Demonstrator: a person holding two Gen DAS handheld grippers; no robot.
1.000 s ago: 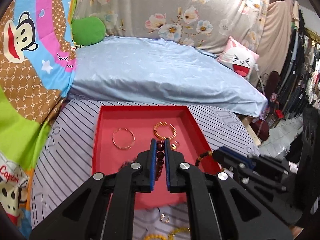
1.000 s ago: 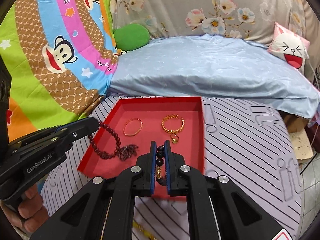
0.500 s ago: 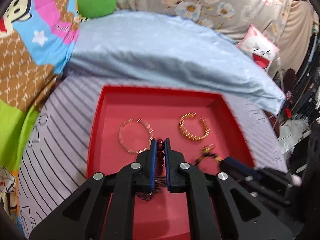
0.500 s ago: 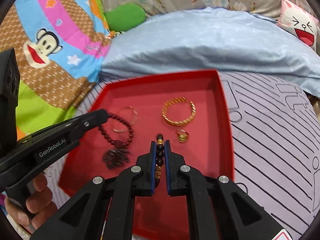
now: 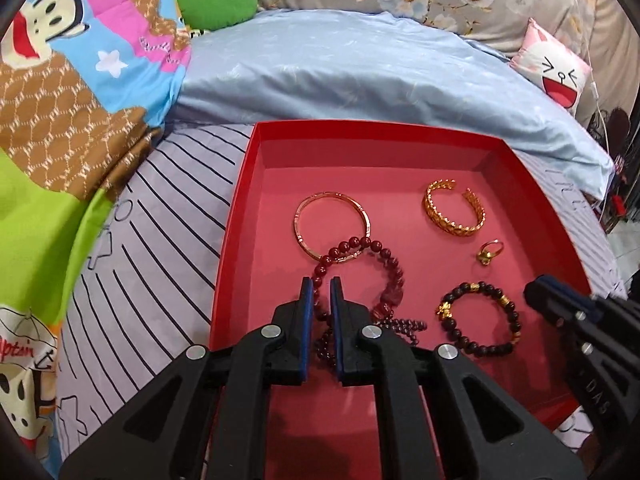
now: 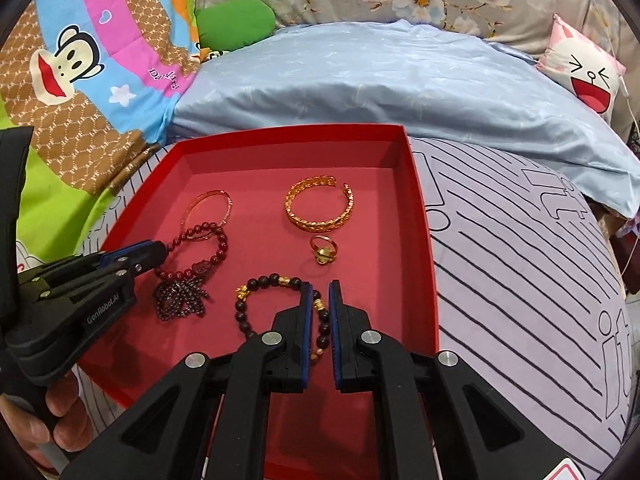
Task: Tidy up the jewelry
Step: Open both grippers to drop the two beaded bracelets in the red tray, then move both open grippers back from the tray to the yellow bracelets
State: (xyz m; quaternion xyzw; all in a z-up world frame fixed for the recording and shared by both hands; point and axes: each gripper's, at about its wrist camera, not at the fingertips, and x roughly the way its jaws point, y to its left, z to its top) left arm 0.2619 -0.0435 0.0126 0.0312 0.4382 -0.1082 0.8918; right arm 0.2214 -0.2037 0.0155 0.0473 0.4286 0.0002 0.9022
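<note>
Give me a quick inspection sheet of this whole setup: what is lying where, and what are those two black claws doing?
Surface: striped purple bedsheet, with a red tray lying on it.
Job's things: in the tray, a thin gold bangle, a wide gold cuff, a gold ring, a red bead bracelet overlapping the bangle, and a dark bead bracelet.
Clutter: nothing seen inside the tray besides jewelry.
Grippers: left gripper shut on the red bead bracelet; right gripper shut on the dark bead bracelet; both bracelets rest on the tray floor.
Cables: a thin white cord at the far right.
Surroundings: blue pillow, cartoon monkey blanket, green cushion.
</note>
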